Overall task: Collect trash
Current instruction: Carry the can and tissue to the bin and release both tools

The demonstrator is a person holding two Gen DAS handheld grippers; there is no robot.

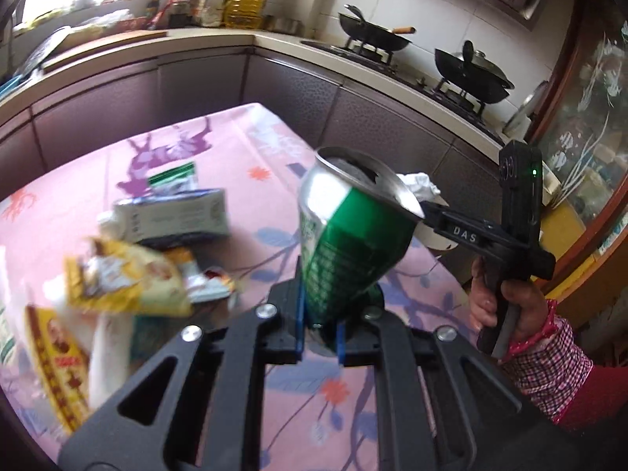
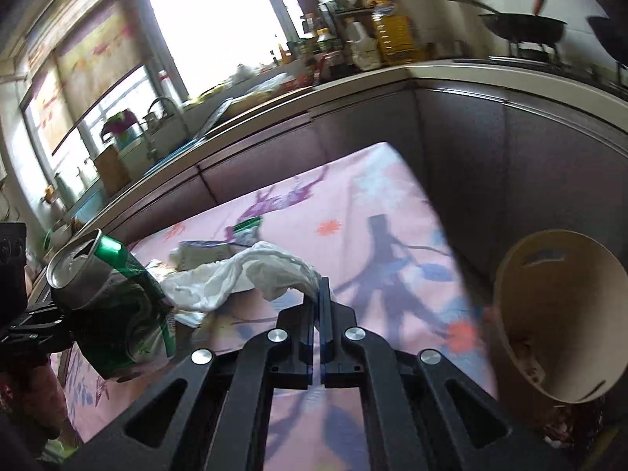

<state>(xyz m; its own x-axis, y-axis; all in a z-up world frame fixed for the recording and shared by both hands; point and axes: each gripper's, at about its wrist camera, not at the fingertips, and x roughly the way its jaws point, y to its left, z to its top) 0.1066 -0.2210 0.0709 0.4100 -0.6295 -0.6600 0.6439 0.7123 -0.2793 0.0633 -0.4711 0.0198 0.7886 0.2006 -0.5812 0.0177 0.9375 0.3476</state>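
Clamping the green can (image 1: 345, 243) near its base, the left claw (image 1: 320, 337) carries it above the tabletop (image 1: 255, 149); beside the can, the right claw (image 2: 317, 302) pinches crumpled tissue (image 2: 251, 274), ready for the beige bin (image 2: 561, 329).

The left gripper (image 1: 320, 327) points down at a slant, and its jaws are squeezed tight on the bottom of a green can (image 1: 345, 243). The right gripper (image 2: 318, 294) also tips down, its jaws pressed together on a white tissue (image 2: 243, 274). A hand (image 1: 506, 298) in a checked sleeve (image 1: 549, 369) grips the right gripper's black handle.
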